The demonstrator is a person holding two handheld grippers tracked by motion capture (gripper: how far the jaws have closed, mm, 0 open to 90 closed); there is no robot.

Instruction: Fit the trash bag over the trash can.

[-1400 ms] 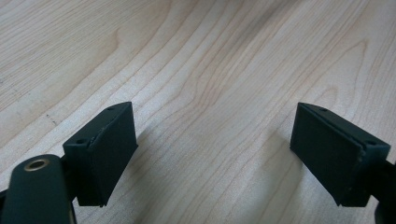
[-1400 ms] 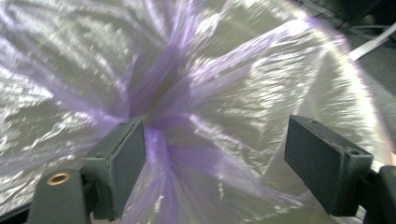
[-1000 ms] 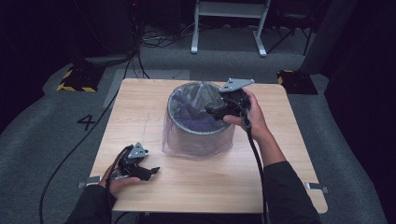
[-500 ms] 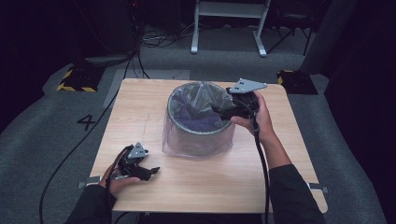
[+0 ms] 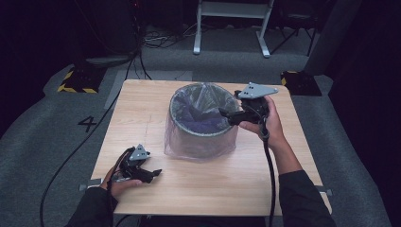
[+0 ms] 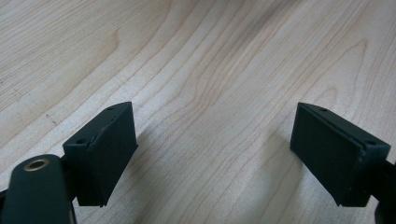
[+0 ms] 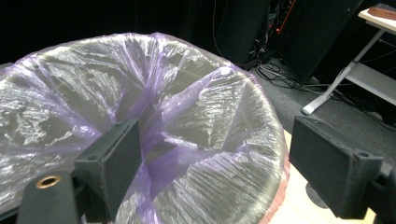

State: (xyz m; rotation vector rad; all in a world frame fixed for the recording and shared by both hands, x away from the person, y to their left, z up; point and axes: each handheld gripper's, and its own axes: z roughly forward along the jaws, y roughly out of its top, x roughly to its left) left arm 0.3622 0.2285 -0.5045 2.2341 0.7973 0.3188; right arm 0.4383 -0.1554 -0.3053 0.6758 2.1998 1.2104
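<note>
Purple-tinted liner: a thin plastic bag (image 5: pixel 201 142) lines a round waste bin (image 5: pixel 204 135) standing mid-table, its mouth folded over the rim and hanging down the outside wall; inside, the film sags in folds toward the centre.
Wooden table (image 5: pixel 142 113): pale grain, bare apart from the bin and the two tools.
Right gripper (image 5: pixel 223 113): held level at the bin's right rim, tips pointing inward over the opening; jaws stand apart with nothing between them (in the right gripper view the bag's rim fold lies just below and between the pads).
Left gripper (image 5: pixel 156 172): resting low at the near left corner, well apart from the bin; jaws wide, bare wood between them.
Step in hand: lining up on the liner's edge, judging by the pose.
Next move: probably lowering the right jaws over the rim fold and closing on one layer of film; the plastic is slack and slippery, so a shallow bite may slide off.
</note>
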